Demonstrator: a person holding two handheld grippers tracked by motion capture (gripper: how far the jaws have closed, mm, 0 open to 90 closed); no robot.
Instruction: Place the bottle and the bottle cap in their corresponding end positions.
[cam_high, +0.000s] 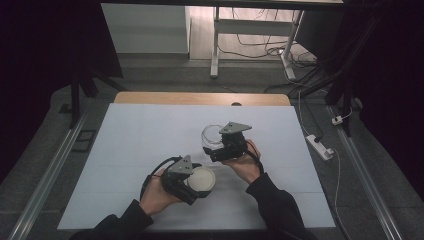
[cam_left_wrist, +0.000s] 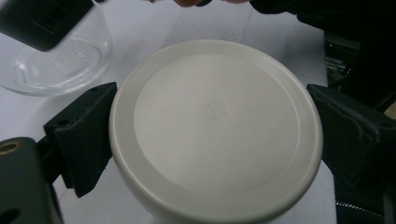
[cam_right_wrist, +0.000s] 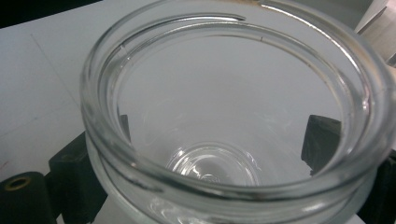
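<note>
My left gripper (cam_high: 199, 184) is shut on a round white lid (cam_high: 202, 179), whose flat top faces the camera in the left gripper view (cam_left_wrist: 215, 126) with a black jaw pressed against each side. A clear glass jar (cam_high: 212, 136) stands on the white table sheet (cam_high: 140, 145) just beyond the lid. My right gripper (cam_high: 216, 150) is shut on the jar. In the right gripper view the jar's open threaded mouth (cam_right_wrist: 233, 107) looms close, with both jaws against its lower wall. The jar (cam_left_wrist: 56, 60) also appears at the upper left of the left gripper view.
The white sheet covers most of the wooden table (cam_high: 200, 98). A power strip (cam_high: 320, 146) and cables lie on the floor to the right. A white table frame (cam_high: 250, 30) stands beyond the far edge.
</note>
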